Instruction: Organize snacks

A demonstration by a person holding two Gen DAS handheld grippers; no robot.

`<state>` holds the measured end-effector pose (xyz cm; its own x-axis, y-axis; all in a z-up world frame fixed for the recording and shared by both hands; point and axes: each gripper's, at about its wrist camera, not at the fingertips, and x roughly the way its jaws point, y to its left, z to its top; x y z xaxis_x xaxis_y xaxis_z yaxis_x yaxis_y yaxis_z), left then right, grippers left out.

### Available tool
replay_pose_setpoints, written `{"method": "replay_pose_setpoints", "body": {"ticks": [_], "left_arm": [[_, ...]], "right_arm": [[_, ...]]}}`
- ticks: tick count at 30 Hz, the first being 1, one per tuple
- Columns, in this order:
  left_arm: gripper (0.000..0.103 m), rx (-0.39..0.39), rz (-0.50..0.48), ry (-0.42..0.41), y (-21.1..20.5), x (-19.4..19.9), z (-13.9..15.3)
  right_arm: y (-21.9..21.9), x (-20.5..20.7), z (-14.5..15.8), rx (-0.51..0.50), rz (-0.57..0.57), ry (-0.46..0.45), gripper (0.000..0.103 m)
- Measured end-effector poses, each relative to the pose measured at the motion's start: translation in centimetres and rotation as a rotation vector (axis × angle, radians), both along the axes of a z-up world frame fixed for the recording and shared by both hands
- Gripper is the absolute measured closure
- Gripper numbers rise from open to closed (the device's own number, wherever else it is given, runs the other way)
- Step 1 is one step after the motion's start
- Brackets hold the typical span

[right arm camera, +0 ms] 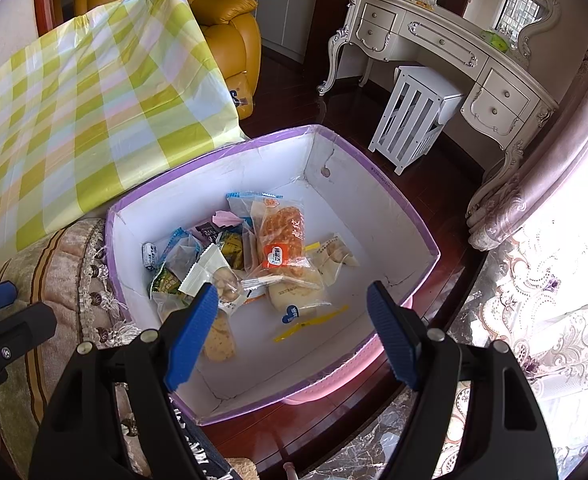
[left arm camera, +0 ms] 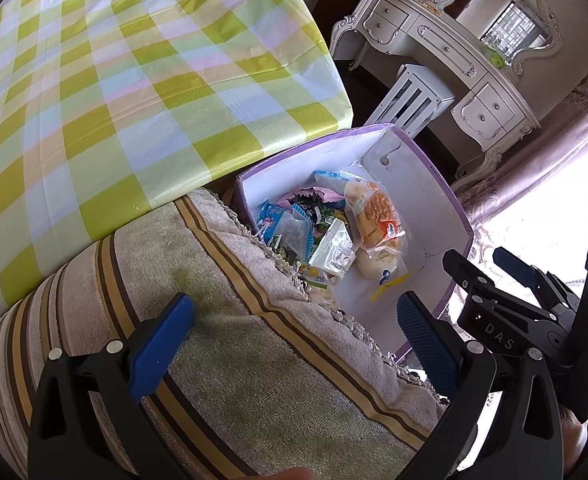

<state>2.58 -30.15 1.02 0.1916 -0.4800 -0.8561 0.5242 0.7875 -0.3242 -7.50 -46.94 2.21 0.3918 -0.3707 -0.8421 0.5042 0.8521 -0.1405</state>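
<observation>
Closest to me I count two grippers, both empty. My right gripper [right arm camera: 292, 308] has its blue pads spread wide with nothing between them, and my left gripper [left arm camera: 294, 320] stands just as wide over a striped towel-covered cushion [left arm camera: 234, 360].

Just past the right gripper's fingertips sits one white box with a purple rim [right arm camera: 414, 216], resting on dark wooden floor. Inside I see a loose pile of snack packets [right arm camera: 230, 256], roughly a dozen, though they overlap too much for an exact count. Two bagged breads stand out: a golden one with an orange label [right arm camera: 282, 236] and a pale bun [right arm camera: 294, 292]. One yellow plastic strip [right arm camera: 312, 322] lies alone on the box bottom, nearest my right pads.

Left of the box is one table with a yellow-green checked cloth [right arm camera: 74, 120]. Beyond it are one mustard leather armchair [right arm camera: 230, 28], one white slatted stool [right arm camera: 410, 116] and one ornate white dressing table with a mirror [right arm camera: 446, 44]. Lace curtains [right arm camera: 554, 320] hang on the right.
</observation>
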Motion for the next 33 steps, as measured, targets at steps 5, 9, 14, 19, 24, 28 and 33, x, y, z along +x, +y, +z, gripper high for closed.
{"method": "replay_pose_setpoints", "body": {"ticks": [5, 9, 14, 19, 24, 28, 33], "left_arm": [[0.004, -0.001, 0.0, 0.001, -0.02, 0.01, -0.01], [0.004, -0.001, 0.0, 0.0, 0.01, 0.02, -0.01], [0.004, -0.001, 0.0, 0.0, 0.01, 0.04, -0.01], [0.004, -0.001, 0.0, 0.001, 0.01, 0.06, -0.02], [0.004, -0.002, 0.001, 0.001, -0.03, 0.09, -0.03], [0.004, 0.002, -0.001, -0.002, -0.01, 0.05, -0.04], [0.004, 0.002, -0.001, -0.003, -0.03, 0.02, -0.06]], "right_arm": [[0.0, 0.01, 0.0, 0.0, 0.0, 0.0, 0.026], [-0.02, 0.01, 0.0, 0.001, -0.001, 0.0, 0.026], [0.14, 0.05, 0.03, 0.0, 0.0, -0.001, 0.026], [0.32, 0.1, 0.05, 0.001, 0.0, -0.001, 0.026], [0.21, 0.09, 0.03, 0.002, 0.001, -0.001, 0.026], [0.21, 0.08, 0.05, 0.005, -0.003, -0.005, 0.026], [0.08, 0.15, -0.37, 0.016, -0.016, -0.002, 0.026]]}}
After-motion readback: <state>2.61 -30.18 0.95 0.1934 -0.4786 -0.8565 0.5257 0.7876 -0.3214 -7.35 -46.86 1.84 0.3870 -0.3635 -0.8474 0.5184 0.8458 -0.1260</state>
